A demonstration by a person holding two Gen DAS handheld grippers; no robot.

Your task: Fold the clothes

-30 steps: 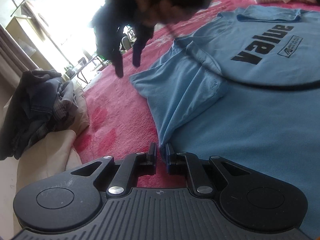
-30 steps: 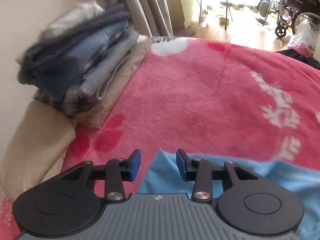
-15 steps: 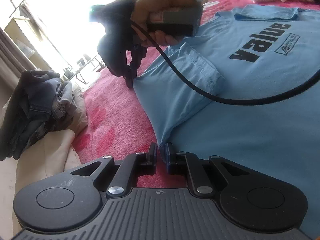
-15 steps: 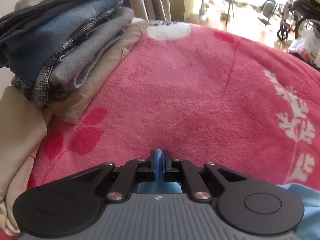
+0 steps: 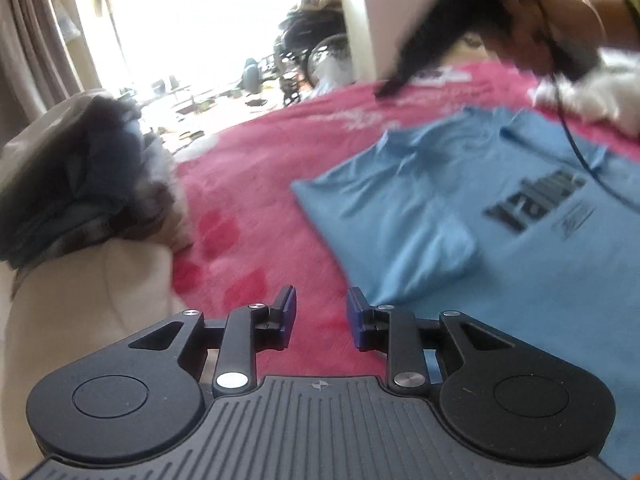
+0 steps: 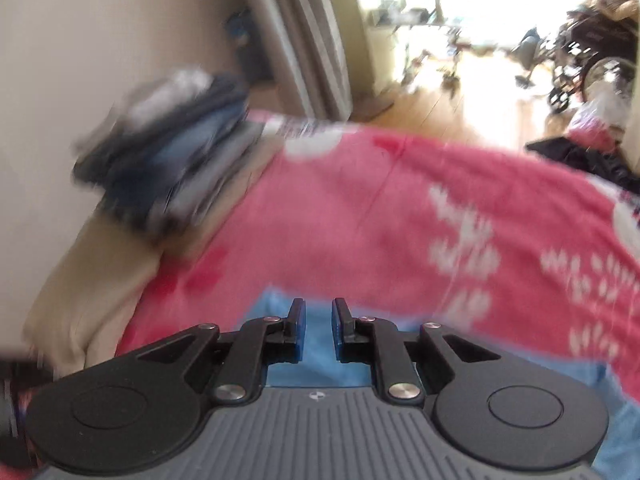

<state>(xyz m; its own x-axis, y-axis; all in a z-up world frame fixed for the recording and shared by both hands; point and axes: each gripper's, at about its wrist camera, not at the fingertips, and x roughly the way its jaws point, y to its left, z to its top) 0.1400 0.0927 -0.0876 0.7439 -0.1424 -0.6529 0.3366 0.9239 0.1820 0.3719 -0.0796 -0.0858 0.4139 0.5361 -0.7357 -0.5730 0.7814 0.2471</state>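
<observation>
A light blue T-shirt (image 5: 460, 216) lies spread on a bed covered by a pink blanket (image 5: 260, 184) with white leaf prints, its dark printed lettering facing up and one sleeve folded in over the body. In the left wrist view the shirt fills the area from about 1 to 4 o'clock, and the left hand-held gripper (image 5: 321, 312) hovers over bare blanket just beside the shirt's edge, its blue-padded jaws spread wide and holding nothing. At 1 o'clock in the same view the right hand-held gripper (image 5: 390, 88) shows as a dark blur above the bed beyond the shirt's far edge, gripped by a hand (image 5: 560, 12), with a black cable (image 5: 576, 152) trailing down across the shirt. The right wrist view shows its jaws parted by a moderate gap, empty, with blue shirt cloth directly beneath them and reaching down to 6 o'clock. A stack of folded dark clothes (image 6: 172, 152) sits on a beige cushion (image 6: 92, 288) at about 10 o'clock, against the wall. Past the foot of the bed, at 1 o'clock, stands a wheelchair (image 6: 592, 56) in a brightly lit room.
</observation>
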